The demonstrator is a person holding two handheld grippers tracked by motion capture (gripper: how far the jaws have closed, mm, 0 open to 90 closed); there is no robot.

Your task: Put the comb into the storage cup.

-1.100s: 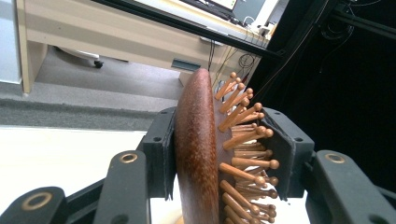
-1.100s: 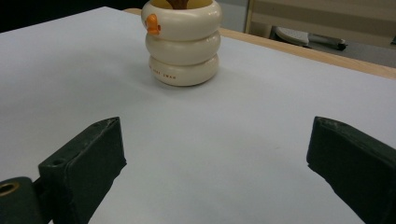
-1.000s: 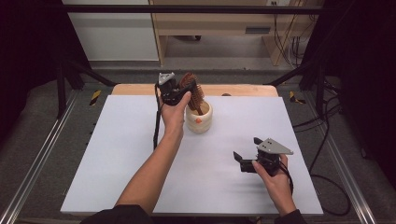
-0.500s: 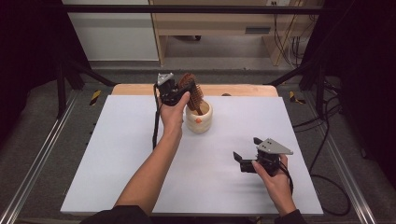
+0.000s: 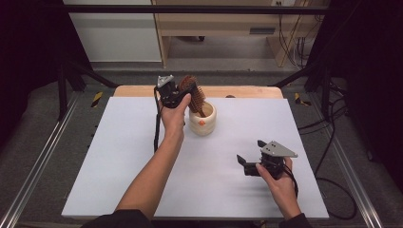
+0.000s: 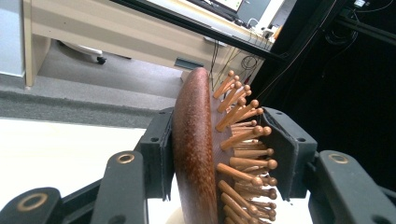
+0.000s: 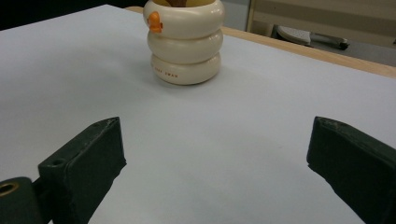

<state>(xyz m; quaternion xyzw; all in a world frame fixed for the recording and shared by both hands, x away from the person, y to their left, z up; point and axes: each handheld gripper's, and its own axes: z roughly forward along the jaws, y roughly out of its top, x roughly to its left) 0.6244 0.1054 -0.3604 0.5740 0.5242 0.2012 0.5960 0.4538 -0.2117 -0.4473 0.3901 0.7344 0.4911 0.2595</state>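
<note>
A wooden hairbrush [image 5: 195, 90] with round-tipped pegs stands with its handle down in a cream ringed cup [image 5: 203, 122] at the back middle of the table. My left gripper [image 5: 184, 96] is shut on the brush head. In the left gripper view one pad lies on the smooth brown back of the hairbrush [image 6: 196, 149] and the other presses on the peg tips. My right gripper [image 5: 244, 166] rests low at the front right, open, with nothing between its fingers. The right gripper view looks over its wide jaws toward the cup [image 7: 184, 42], which has an orange mark on its side.
A white sheet [image 5: 119, 166] covers the table, with a strip of bare wood [image 5: 247, 91] along the far edge. Metal rails [image 5: 38, 166] run down both sides. A wooden desk [image 5: 214, 23] and cables stand beyond the table.
</note>
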